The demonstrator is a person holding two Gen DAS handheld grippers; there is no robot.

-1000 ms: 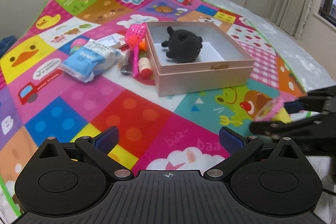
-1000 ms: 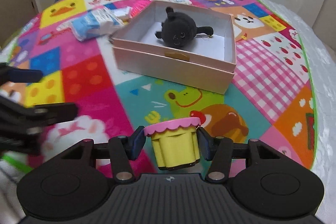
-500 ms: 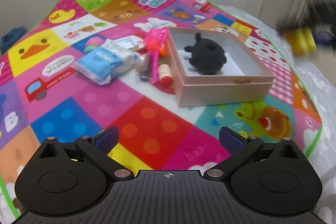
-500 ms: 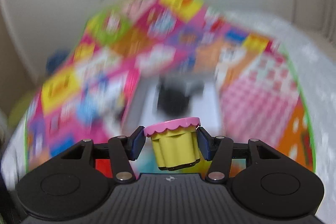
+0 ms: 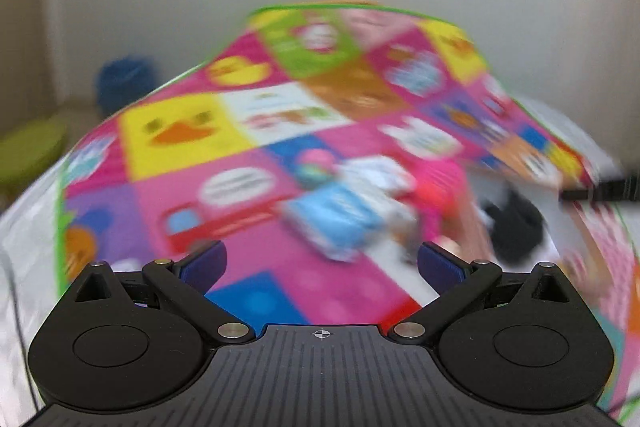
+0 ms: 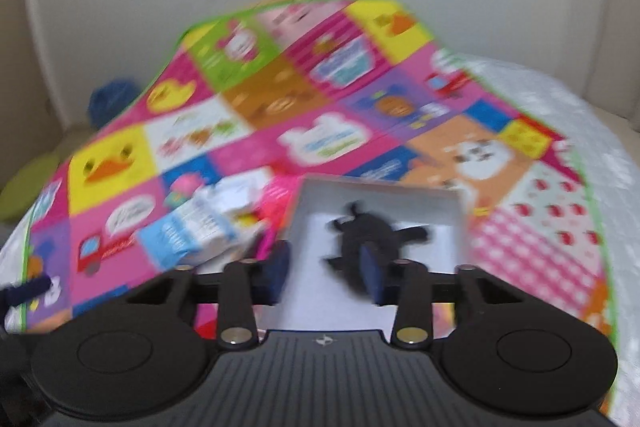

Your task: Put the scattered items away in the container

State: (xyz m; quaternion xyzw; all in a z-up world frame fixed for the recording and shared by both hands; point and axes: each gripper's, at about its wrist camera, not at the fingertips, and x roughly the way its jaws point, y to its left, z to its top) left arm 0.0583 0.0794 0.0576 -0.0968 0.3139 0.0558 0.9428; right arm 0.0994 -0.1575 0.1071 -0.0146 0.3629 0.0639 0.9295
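My right gripper (image 6: 326,271) hangs over the near side of the pale pink box (image 6: 380,189). Its jaws are closing with nothing between them. A black plush toy (image 6: 376,227) lies inside the box. The yellow cupcake toy with the pink top is in neither view. My left gripper (image 5: 320,263) stands open and empty above the play mat. Ahead of it lies a blue and white packet (image 5: 340,221), with a pink scoop (image 5: 436,187) and the black plush toy (image 5: 516,227) further right. Both views are blurred by motion.
The colourful play mat (image 6: 248,99) covers a bed with a white quilt (image 6: 580,115) on its right. More small items lie beside the packet (image 6: 192,231), left of the box. A wall with sockets stands behind. A blue bundle (image 5: 120,83) lies on the floor at left.
The yellow cupcake toy has left the right gripper's jaws, which have narrowed and now hang over the box. The left gripper's view has swung towards the packet.
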